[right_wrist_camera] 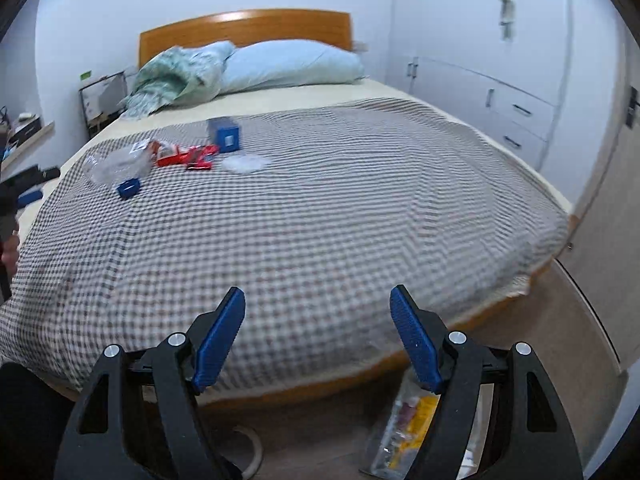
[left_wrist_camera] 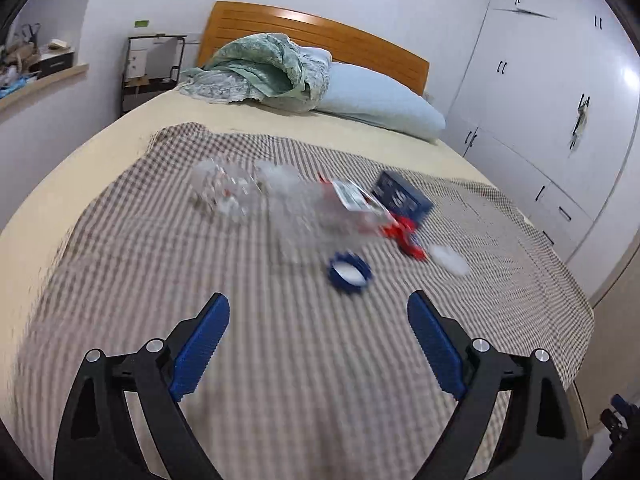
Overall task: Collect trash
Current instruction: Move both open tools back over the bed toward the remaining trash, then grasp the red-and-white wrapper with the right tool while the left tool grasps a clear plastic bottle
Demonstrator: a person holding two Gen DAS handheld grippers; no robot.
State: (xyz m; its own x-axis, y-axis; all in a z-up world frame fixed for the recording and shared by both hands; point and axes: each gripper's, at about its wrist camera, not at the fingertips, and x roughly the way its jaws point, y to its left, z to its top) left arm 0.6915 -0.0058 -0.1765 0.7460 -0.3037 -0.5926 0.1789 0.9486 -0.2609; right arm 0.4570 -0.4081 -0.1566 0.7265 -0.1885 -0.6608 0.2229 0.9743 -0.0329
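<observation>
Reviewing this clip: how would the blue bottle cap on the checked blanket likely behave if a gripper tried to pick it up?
The blue bottle cap looks small and rigid, so probably very light. It lies flat, open side up, so rolling seems unlikely. Its ridged rim should help grip, though the soft checked blanket may give under pressing fingers.

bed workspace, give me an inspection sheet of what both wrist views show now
surface: checked blanket over the bed.
job's things: clear plastic bottle, blue cap, red wrapper, blue box, white lid, grouped on the blanket.
clutter: clear packet on the floor.
grippers: left tool and right tool open, both empty.
cables: nothing seen.
surroundings: pillow, wooden headboard, white wardrobe.
</observation>
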